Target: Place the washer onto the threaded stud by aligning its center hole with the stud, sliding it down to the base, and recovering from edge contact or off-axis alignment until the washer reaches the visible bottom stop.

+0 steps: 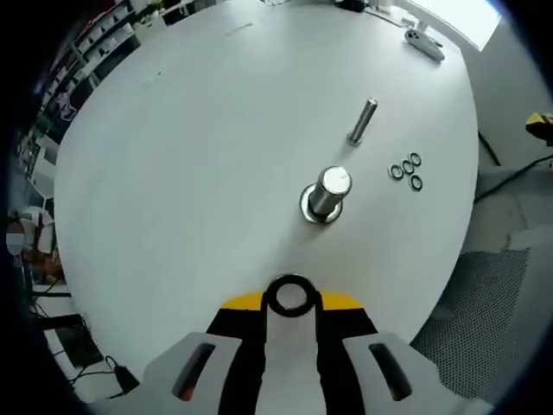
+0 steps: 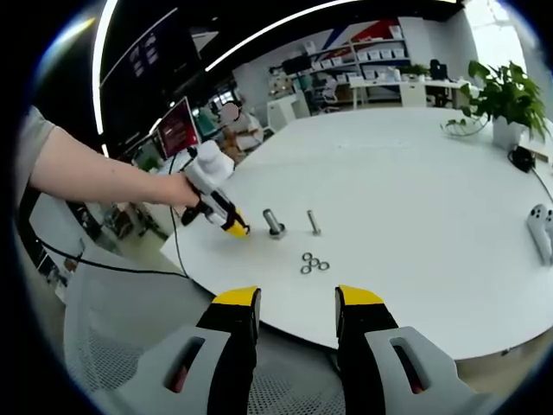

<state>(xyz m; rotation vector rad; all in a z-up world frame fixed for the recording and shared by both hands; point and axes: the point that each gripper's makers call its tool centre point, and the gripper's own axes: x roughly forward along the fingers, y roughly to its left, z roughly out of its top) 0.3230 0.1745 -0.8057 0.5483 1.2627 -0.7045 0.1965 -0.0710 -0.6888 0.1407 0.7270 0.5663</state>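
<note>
left gripper view: the left gripper [image 1: 292,298] had its yellow-tipped jaws drawn together on a washer [image 1: 290,296], held flat with its hole open to the camera, above the white table [image 1: 173,173] and short of the stud [image 1: 327,193]. the stud, thick and upright on a round base, stood just ahead of the washer and apart from it. a thinner bolt [image 1: 363,121] stood beyond it, and three spare washers [image 1: 407,169] lay clustered on the table to the stud's right. a white controller [image 1: 425,42] lay near the far edge. right gripper view: the right gripper [image 2: 296,303] hung off the table's near edge, jaws parted with nothing between them. a person's hand [image 2: 183,195] held the left gripper close beside the stud. a potted plant [image 2: 501,99] stood at the far side. no legible writing or brand marks could be made out in either view.
</note>
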